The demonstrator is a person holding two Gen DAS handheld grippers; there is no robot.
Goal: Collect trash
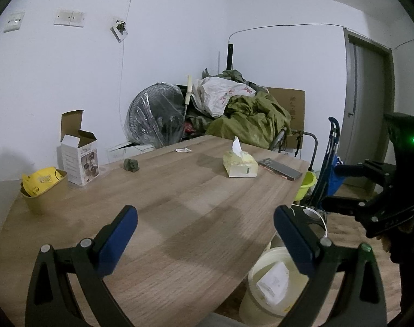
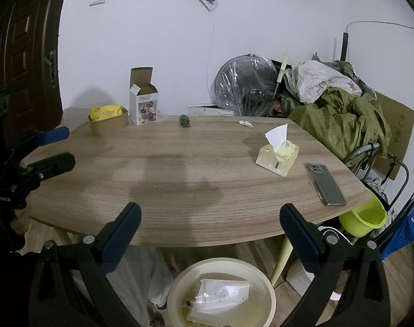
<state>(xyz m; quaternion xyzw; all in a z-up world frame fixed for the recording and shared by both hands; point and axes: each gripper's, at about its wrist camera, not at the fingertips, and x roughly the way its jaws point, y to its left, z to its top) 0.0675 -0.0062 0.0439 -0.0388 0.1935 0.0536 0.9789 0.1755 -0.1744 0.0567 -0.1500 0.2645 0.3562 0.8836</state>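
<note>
Bin (image 2: 220,291) below open R gripper (image 2: 209,229)

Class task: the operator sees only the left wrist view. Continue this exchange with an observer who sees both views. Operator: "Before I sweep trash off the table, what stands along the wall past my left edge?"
Observer: A dark brown door stands there, left of the table.
Operator: I only catch part of the bin. Is anything beside it?
Observer: Yes. The bin sits on the floor before the table's near edge with a white packet inside. A person's shoe rests just left of it, under a grey trouser leg.
</note>
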